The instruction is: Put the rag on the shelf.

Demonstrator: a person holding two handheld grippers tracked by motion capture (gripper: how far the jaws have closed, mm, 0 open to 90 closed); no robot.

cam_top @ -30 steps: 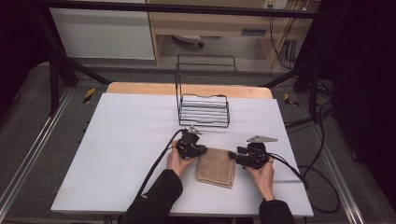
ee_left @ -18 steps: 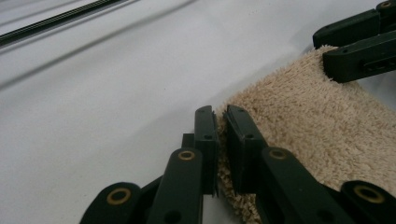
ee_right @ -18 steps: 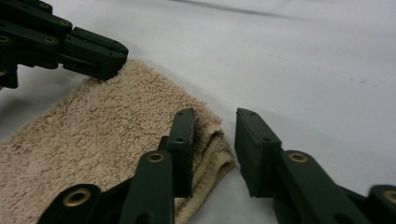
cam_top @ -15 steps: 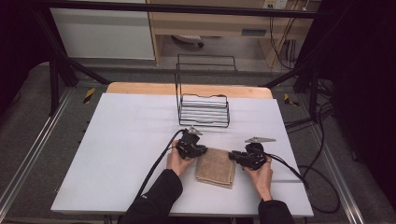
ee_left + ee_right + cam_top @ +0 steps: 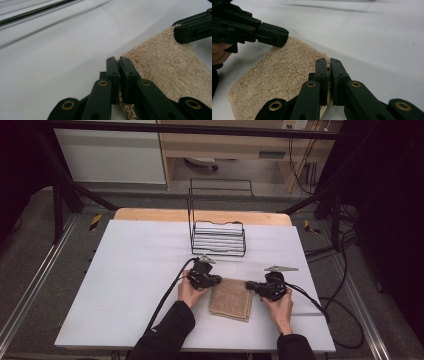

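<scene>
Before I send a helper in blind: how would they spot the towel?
On the white table, look at the near edge in front of the black wire rack. The towel lies flat between the left tool and right tool, each pinching a corner; it is beige, fuzzy and folded.

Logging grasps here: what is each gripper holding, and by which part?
Both hold the folded beige towel: the left gripper is shut on one far corner, the right gripper on the other far corner.

The towel (image 5: 231,298) lies on the worktop (image 5: 135,270) near its front edge. The left gripper (image 5: 216,281) is at its far left corner, the right gripper (image 5: 249,285) at its far right corner. Behind them stands a wire rack (image 5: 218,237).
</scene>
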